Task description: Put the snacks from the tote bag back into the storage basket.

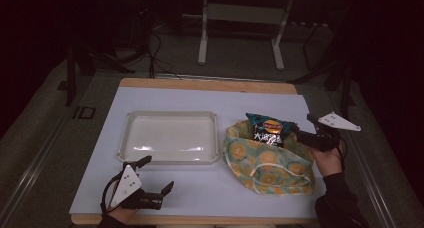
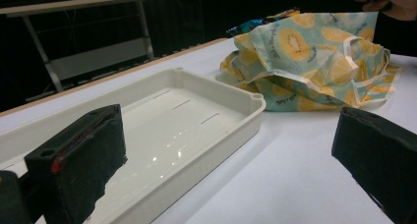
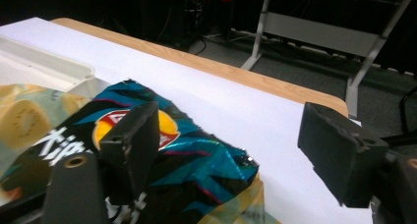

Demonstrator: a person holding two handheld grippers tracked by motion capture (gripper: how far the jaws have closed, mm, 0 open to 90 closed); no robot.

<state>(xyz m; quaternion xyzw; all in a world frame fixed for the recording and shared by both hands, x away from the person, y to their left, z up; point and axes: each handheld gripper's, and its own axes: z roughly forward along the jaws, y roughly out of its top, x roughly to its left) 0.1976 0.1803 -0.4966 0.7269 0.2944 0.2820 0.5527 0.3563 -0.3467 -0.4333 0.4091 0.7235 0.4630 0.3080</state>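
Left gripper (image 1: 159, 174) hung wide open, empty, near the tray (image 1: 170, 115). Right gripper (image 1: 302, 125) was open above the chip bag (image 1: 269, 129) in the pouch (image 1: 270, 163).

Left gripper (image 1: 159, 174) low at the near left, jaws spread wide, nothing between them, hand (image 1: 120, 214) behind it. Right gripper (image 1: 300, 125) farther out at the right, jaws also apart, gripped by the right hand (image 1: 327, 160).
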